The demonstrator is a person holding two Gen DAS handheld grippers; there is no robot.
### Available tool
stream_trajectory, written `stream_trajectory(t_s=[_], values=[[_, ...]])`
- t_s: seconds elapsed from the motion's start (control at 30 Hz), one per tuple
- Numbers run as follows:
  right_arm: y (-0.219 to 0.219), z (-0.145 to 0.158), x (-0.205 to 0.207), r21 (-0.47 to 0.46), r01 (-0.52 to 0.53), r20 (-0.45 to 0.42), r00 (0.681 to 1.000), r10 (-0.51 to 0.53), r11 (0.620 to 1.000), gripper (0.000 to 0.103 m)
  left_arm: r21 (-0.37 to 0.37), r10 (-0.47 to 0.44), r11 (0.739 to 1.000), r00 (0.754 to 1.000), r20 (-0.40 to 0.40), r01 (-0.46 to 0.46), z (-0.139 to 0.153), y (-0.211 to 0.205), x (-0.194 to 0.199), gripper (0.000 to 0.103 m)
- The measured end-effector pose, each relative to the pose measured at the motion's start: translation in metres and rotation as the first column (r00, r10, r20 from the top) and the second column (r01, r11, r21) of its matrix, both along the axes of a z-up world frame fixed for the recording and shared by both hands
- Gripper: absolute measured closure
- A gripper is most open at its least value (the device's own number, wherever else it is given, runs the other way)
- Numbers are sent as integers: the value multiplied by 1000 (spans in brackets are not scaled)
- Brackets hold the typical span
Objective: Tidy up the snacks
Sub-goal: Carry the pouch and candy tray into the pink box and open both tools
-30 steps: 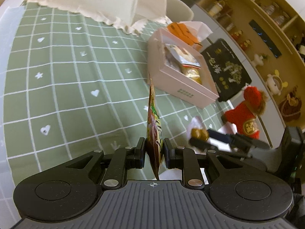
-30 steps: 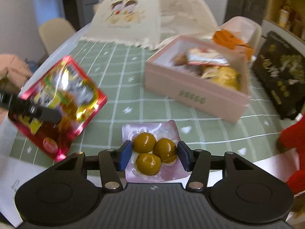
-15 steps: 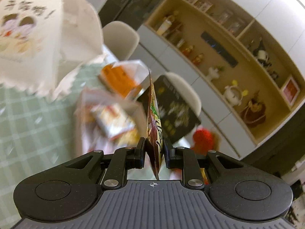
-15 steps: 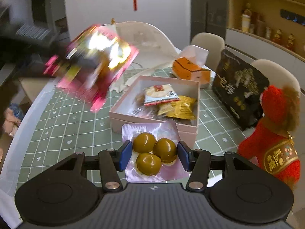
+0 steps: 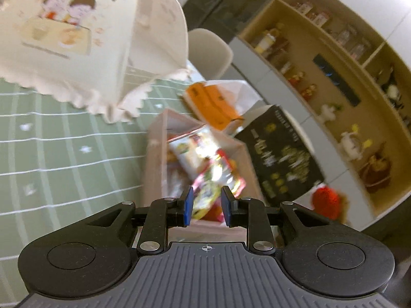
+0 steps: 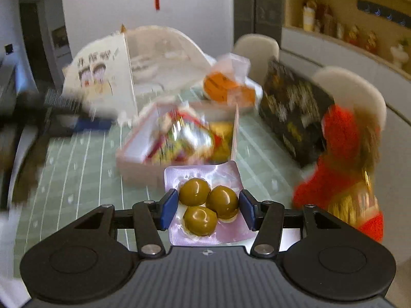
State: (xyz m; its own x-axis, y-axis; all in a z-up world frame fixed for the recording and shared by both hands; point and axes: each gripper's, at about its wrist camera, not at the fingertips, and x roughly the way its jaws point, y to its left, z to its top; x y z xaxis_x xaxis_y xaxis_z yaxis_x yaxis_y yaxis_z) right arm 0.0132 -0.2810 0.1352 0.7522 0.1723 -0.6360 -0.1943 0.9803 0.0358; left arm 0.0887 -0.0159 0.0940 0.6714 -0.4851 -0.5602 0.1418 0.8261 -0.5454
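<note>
On the green checked tablecloth [image 5: 64,154], at about 10 o'clock in the left wrist view, sits a white mesh food cover [image 5: 77,33] with a cartoon of two children on it. The left gripper [image 5: 205,205] is up above the table and points down and forward at the pink box [image 5: 154,169]. Its blue pads [image 5: 188,205] stand apart with a gap between them, and they squeeze nothing. Just past the tips, at 12 o'clock, a shiny red snack bag [image 5: 218,179] lies in the box on top of other packets. It is blurry. Its long side runs from 7 o'clock to 1 o'clock. Behind the box, at 1 o'clock, is an orange pack in a clear bag [image 5: 213,102], and at 2 o'clock a black bag with gold writing [image 5: 282,154]. A red plush toy [image 5: 325,200] sits at 3 o'clock.

In the right wrist view the left gripper is a dark blur at 9 o'clock. The pink box [image 6: 133,154] is at 12 o'clock with the red snack bag [image 6: 187,138] inside. The right gripper [image 6: 208,208] is held level, just in front of the box. Its pads [image 6: 169,208] are closed in on the sides of a pink blister pack with three brown balls [image 6: 205,179]. The pack lies flat, face up, and its long side points straight ahead toward the box. The plush toy [image 6: 341,159] is at 3 o'clock.
</note>
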Motion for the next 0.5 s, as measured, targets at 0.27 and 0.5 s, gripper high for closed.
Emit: stream_trajectory(t_s=[0.27,0.5], values=[[45,24,110,-23,-8,144,989,11,1000,29,232,-5,973,998,67,-11,-17,-9,-45,76],[56,-33,89,4,4,26,1000,-4,1000,29,362,64,928,996,60,-82,-66,9,-73,76]])
